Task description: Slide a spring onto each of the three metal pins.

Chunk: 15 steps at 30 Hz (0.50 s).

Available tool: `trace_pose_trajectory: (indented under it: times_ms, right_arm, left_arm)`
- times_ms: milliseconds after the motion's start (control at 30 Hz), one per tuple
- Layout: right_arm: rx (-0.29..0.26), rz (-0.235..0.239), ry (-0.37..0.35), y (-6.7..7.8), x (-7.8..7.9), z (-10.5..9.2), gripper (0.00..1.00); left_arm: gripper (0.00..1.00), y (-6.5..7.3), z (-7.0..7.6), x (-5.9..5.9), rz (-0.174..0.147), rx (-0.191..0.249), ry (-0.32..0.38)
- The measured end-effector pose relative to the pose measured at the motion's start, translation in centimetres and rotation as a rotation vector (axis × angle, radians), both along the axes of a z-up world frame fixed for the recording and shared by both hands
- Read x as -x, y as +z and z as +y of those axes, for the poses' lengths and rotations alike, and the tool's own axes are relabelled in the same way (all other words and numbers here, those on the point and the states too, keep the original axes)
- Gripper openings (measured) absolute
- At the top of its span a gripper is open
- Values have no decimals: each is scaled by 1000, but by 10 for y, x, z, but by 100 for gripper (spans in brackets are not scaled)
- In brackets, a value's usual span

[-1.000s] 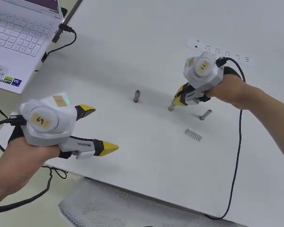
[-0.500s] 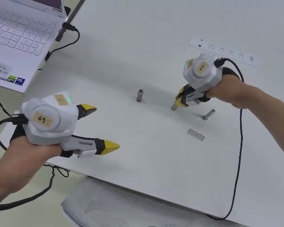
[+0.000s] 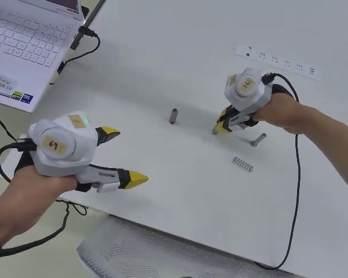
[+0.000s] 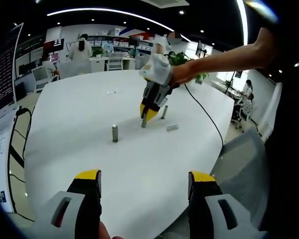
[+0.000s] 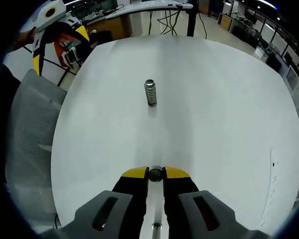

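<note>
Springs: one sits on a pin. Fitted pin [image 3: 174,116] stands upright mid-worktop [image 3: 162,52], well clear of both grippers. Loose spring [image 3: 242,164] lies flat on the worktop, on the person's side of the bare pin [image 3: 258,139], near it, not touching. Bare pin stands just beside the R gripper [image 3: 222,128], apart from it.

R gripper: tips pointed down at the worktop, jaws nearly together, pinched on a small metal piece [image 5: 155,174] standing on the surface. Its round grey top shows between the yellow tips in the right gripper view. Spring or bare pin, can't tell, too small.

L gripper [image 3: 123,156]: held over the near-left worktop edge, jaws wide apart, pointing across toward the fitted pin and R gripper.

Misc: laptop [image 3: 23,40] far left w/ cable [image 3: 84,37] plugged in, power strip [image 3: 278,59] at far side beyond the R gripper, mesh chair [image 3: 139,255] below the near edge.
</note>
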State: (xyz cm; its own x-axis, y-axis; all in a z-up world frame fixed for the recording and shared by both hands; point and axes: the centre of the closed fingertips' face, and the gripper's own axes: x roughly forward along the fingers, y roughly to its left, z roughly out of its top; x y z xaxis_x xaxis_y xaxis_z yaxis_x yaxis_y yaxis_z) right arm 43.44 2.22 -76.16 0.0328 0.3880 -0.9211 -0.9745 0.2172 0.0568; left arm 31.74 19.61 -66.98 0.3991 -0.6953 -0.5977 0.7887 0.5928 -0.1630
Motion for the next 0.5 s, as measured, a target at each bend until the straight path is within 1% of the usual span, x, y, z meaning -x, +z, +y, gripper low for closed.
trace_pose_trajectory:
  times_ms: [300, 500]
  right_arm:
    - [2, 2, 4, 0, 2, 2, 11]
    - [9, 0, 1, 2, 6, -2, 16]
  left_arm:
    - [67, 1, -1, -1, -1, -2, -6]
    - [67, 3, -3, -2, -4, -2, -11]
